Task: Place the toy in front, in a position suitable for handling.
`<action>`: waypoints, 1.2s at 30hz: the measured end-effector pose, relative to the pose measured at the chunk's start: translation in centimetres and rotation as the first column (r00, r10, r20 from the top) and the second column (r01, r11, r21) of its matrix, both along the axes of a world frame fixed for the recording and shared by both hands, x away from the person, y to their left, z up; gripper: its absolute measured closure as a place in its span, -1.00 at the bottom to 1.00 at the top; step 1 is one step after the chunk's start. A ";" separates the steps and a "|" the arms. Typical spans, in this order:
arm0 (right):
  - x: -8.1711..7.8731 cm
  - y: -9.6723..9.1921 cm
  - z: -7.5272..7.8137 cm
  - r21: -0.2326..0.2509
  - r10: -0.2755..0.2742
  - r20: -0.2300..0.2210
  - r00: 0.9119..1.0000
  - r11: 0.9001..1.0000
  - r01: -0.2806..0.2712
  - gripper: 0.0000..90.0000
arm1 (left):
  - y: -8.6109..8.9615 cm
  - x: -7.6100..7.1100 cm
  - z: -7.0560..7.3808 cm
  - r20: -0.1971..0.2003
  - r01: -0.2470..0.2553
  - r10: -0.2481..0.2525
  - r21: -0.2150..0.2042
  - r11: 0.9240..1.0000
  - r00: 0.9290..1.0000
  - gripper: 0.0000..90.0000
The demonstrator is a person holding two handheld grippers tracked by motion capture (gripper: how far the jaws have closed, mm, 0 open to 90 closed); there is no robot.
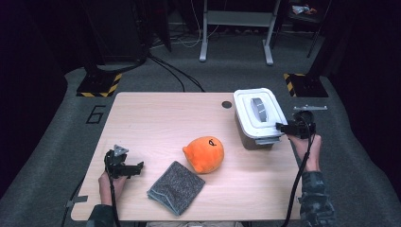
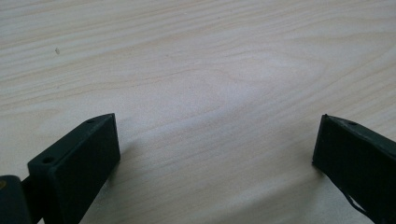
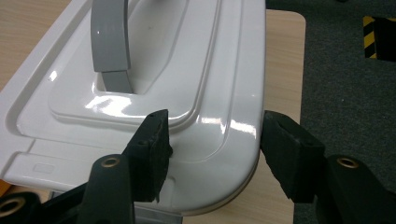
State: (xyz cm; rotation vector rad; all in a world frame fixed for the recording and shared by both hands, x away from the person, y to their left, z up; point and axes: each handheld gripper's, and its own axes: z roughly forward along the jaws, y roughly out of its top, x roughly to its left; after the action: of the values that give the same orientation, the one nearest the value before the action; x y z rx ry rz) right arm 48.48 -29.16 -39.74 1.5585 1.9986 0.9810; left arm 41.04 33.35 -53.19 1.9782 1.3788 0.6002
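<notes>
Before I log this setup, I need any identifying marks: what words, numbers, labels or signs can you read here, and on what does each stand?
"6": a large dark numeral on the grey floor, left of the wooden table.
Black-and-yellow hazard stripes, no wording, on a floor plate beyond the table's left corner; another beyond the right.
White lidded bin, orange plush toy, grey cloth: no readable text.

bin (image 1: 255, 130) right of plush toy (image 1: 204, 153); cloth (image 1: 176, 187) before it.

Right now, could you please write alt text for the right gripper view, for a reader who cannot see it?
The right gripper straddles a corner of a white lid, one jaw on top, the other at the outer edge. A grey handle sits in the lid's recess, with the wooden table and dark carpet beyond.
</notes>
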 end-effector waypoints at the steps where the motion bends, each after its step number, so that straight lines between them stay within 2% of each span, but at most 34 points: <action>1: 0.0 0.1 0.0 -0.002 0.001 -0.002 1.000 1.000 -0.001 -0.07 | 0.0 0.0 0.0 0.001 -0.001 0.001 -0.002 1.000 1.000 -1.00; 7: -0.1 0.5 0.0 0.002 0.010 -0.002 1.000 1.000 -0.010 -0.07 | 0.0 0.0 0.0 0.001 -0.001 0.001 -0.001 1.000 1.000 -1.00; 13: -0.1 1.1 -0.1 0.034 0.027 -0.006 1.000 0.999 -0.026 -0.03 | 0.0 0.0 0.0 0.001 -0.001 0.001 -0.001 1.000 1.000 -1.00; 20: 0.0 1.7 -0.2 0.050 0.044 -0.009 0.999 0.998 -0.044 -0.02 | 0.0 0.0 0.0 0.000 0.000 0.000 -0.001 1.000 1.000 -1.00; 36: 0.3 3.4 -0.3 0.053 0.084 -0.011 0.996 0.995 -0.084 -0.03 | 0.0 0.0 0.0 -0.001 -0.001 0.001 0.000 1.000 1.000 -1.00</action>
State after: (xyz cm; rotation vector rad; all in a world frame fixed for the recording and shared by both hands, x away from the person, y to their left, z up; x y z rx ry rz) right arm 48.74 -25.75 -40.00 1.5222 2.0780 1.0665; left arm 41.04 33.35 -53.18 1.9777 1.3800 0.5997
